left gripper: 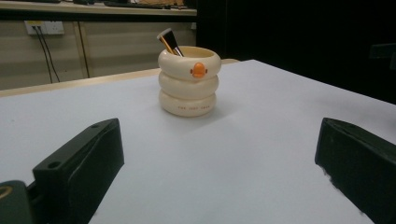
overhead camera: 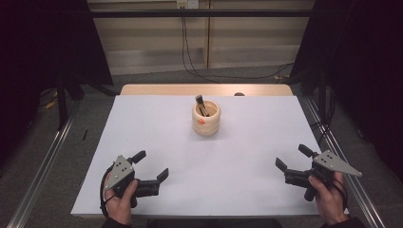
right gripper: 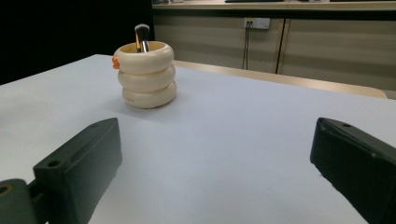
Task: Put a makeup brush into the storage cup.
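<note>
The cream holder [overhead camera: 206, 118] stands upright on the white table [overhead camera: 142, 123], toward its far middle. Its body is formed of 3 stacked rounded rings, with an orange beak-like knob on the top ring and small lettering on the bottom ring. 1 brush [overhead camera: 201, 104] with a dark ferrule leans inside, its tip above the rim. The left gripper [overhead camera: 153, 166] sits at the near left, jaws spread, holding nothing. The right gripper [overhead camera: 293, 158] sits at the near right, jaws likewise spread and unloaded. Both are well apart from the holder.
</note>
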Motion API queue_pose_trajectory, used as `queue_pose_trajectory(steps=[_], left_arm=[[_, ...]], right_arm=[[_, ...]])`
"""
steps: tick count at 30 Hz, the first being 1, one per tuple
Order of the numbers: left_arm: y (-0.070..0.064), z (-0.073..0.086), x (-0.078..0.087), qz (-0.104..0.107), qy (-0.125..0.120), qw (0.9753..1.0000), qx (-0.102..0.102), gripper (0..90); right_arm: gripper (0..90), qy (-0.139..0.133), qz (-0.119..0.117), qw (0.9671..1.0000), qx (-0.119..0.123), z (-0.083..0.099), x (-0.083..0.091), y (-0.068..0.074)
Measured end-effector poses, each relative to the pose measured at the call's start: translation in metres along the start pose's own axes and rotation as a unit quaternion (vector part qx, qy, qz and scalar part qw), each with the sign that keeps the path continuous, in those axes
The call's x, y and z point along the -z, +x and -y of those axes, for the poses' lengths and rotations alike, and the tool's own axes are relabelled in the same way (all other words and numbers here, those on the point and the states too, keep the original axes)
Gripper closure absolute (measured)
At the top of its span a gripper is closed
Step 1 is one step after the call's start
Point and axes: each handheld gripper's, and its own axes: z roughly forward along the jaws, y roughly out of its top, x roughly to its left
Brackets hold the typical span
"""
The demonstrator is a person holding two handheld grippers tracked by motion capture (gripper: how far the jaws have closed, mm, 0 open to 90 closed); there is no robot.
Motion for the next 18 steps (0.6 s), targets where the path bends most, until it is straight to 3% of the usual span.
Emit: queue_pose_trajectory(steps=[9,18], left_arm=[[-0.001,0.000,0.001,0.000,-0.002,1.0000,0.002,0.5],[0.000,0.001,0.000,-0.002,-0.005,0.9999,0.010,0.4]], right_arm=[[1.1,0.002,0.004,1.0000,-0.005,0.011,0.012,0.002],[1.2,-0.001,0.013,0.9998,-0.018,0.012,0.012,0.000]])
